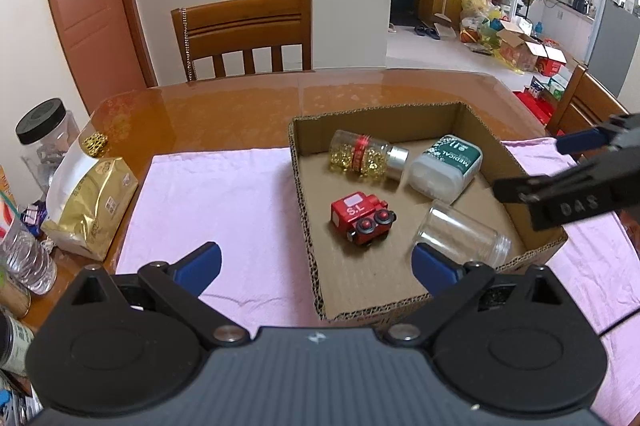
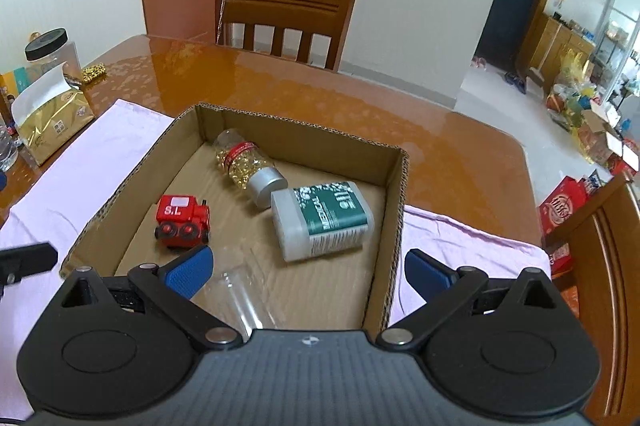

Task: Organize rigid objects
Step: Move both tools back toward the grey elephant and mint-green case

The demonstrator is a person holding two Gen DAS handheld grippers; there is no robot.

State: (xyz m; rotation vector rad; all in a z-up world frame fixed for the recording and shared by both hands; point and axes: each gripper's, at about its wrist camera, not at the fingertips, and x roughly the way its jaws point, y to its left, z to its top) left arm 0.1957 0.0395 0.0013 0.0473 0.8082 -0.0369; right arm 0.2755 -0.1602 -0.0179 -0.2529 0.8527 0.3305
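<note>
Hovering: left gripper point(image 1: 316, 262) and right gripper point(image 2: 306, 268), both spread, empty. Box point(image 1: 304, 185) holds four items; withdraw clear of walls.

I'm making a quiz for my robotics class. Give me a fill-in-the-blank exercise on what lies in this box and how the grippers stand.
1. The red toy train sits inside the ____ box.
2. The capsule bottle has a ____ cap.
3. The empty clear jar lies on its ____.
4. The left gripper and the right gripper both hold ____.

Missing words: cardboard; silver; side; nothing
</note>
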